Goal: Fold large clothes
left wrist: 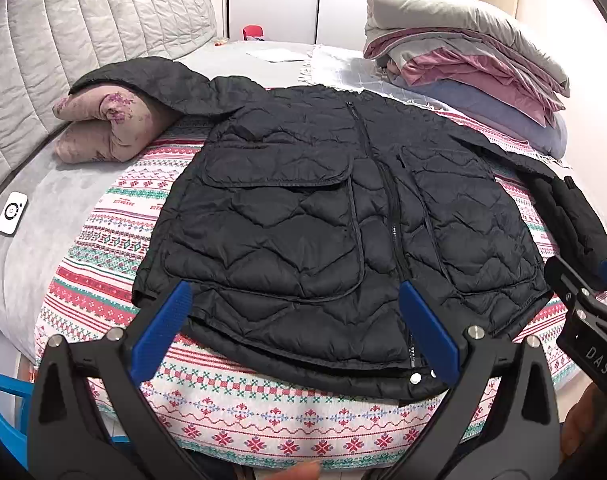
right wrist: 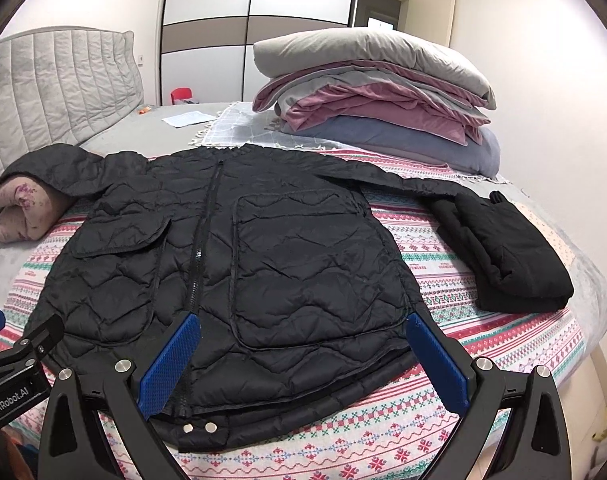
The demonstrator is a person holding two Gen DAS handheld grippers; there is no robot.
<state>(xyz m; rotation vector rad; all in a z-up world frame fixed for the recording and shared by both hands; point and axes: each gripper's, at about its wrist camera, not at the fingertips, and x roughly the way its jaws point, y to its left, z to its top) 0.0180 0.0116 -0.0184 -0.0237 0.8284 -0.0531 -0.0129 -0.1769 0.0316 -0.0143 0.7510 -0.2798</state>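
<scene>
Stacked bedding (right wrist: 375, 92) beyond jacket (right wrist: 231, 264)

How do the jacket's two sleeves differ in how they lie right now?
The left sleeve stretches out toward the headboard and drapes over the floral pillow; the right sleeve lies on the patterned blanket. The left sleeve runs straight; the right sleeve bends back toward the hem. Both are black and quilted.

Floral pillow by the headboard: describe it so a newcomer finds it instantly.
Start at the grey quilted headboard on the left of the bed. Right below it, the dusty-pink pillow lies crumpled, with the black jacket's sleeve draped over its top. Its purple flower print sets it apart from the plain folded bedding stack on the far right.
</scene>
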